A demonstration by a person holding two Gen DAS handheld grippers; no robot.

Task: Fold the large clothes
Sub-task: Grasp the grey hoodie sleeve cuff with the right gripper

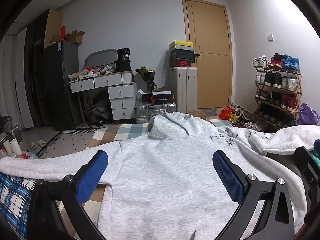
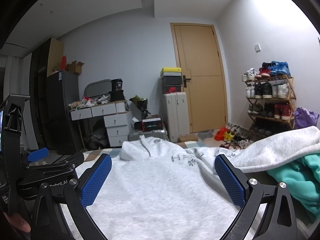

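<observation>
The grey hoodie (image 1: 170, 170) lies spread on the checked bed cover (image 1: 124, 130), hood toward 12 o'clock, one sleeve trailing to 9 o'clock, the other to 3 o'clock. Both the left gripper (image 1: 160, 178) and right gripper (image 2: 163, 180) hang over its body with fingers spread, pinching nothing. The fleece looks thick, soft and floppy, fairly heavy, not slippery. Best holds are probably the sleeve cuffs or shoulder seams. A teal garment (image 2: 296, 182) sits at 3 o'clock.
</observation>
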